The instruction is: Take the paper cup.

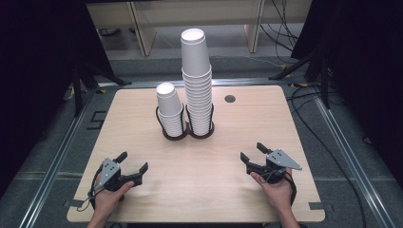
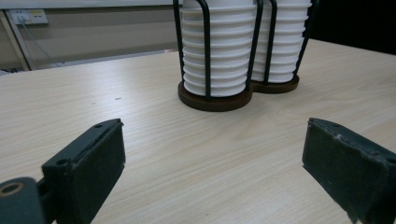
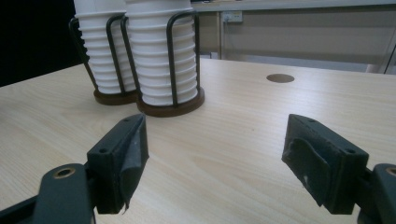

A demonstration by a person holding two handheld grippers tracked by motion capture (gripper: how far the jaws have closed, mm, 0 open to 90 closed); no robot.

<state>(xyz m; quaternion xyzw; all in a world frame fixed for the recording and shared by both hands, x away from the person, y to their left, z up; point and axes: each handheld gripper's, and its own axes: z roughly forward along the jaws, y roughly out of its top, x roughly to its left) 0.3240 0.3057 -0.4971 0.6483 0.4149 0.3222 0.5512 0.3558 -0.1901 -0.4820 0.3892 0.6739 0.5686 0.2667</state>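
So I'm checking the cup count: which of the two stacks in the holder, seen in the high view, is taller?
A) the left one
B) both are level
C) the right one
C: in the high view the right stack rises well above the left stack, both standing in the wire holder.

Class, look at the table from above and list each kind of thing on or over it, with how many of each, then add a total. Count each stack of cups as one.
Stacks of white paper cups: 2 (tall stack, short stack)
Black wire cup holder: 1
Hand-held claws: 2 (left claw, right claw), both open and holding nothing
Total: 5
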